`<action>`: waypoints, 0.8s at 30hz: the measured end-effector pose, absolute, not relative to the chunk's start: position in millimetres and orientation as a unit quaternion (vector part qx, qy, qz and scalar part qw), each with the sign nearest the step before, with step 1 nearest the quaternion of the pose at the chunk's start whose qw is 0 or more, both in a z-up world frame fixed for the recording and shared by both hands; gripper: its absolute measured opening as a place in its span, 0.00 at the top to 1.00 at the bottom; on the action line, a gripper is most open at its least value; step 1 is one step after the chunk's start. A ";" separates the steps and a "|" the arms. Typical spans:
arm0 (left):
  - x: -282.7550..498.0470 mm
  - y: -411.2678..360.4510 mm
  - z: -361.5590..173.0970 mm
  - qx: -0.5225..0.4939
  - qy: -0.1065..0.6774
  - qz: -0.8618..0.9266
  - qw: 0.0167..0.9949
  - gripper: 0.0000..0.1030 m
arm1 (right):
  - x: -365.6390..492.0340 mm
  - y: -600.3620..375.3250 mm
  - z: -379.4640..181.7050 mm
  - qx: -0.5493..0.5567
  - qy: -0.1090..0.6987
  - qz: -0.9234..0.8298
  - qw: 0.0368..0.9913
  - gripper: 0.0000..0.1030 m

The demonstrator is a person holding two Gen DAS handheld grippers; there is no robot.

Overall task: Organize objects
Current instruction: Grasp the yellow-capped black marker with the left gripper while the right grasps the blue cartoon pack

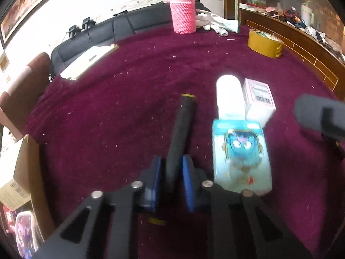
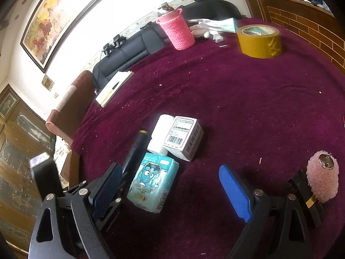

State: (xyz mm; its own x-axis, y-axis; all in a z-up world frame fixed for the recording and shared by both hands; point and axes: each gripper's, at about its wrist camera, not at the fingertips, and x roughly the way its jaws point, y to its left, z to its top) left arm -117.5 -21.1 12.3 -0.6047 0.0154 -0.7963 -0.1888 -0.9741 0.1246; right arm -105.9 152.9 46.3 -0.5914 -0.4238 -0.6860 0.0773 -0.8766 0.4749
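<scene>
My left gripper (image 1: 171,173) is shut on a black cylinder with a yellow ring (image 1: 181,133), held low over the maroon tablecloth (image 1: 107,108). Just right of it lie a light-blue tissue pack (image 1: 240,157), a white bottle (image 1: 229,96) and a white barcode box (image 1: 258,99), close together. In the right wrist view the black cylinder (image 2: 134,151) lies left of the tissue pack (image 2: 152,183), bottle (image 2: 159,133) and box (image 2: 183,138). My right gripper (image 2: 172,192) is open and empty, just in front of the tissue pack.
A pink knitted flask (image 2: 177,31), white gloves (image 2: 207,29) and a yellow tape roll (image 2: 258,41) stand at the far side. A notepad with pen (image 2: 113,87) lies at the far left edge. A pink fluffy keyring (image 2: 322,178) hangs by my right gripper.
</scene>
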 end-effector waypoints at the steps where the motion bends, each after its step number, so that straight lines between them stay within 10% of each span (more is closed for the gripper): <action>1: -111.2 -23.7 12.5 -0.445 0.091 0.889 0.055 0.86 | -105.9 152.7 45.9 0.429 -0.201 -0.869 0.144 0.08; 21: -43.4 -68.0 14.2 -0.427 -0.009 0.903 0.044 0.86 | -121.4 53.0 13.0 0.474 0.024 -0.878 0.057 0.09; 24: -44.3 -68.1 13.3 -0.427 -0.013 0.903 0.045 0.85 | -115.2 58.4 16.4 0.454 0.052 -0.887 0.061 0.39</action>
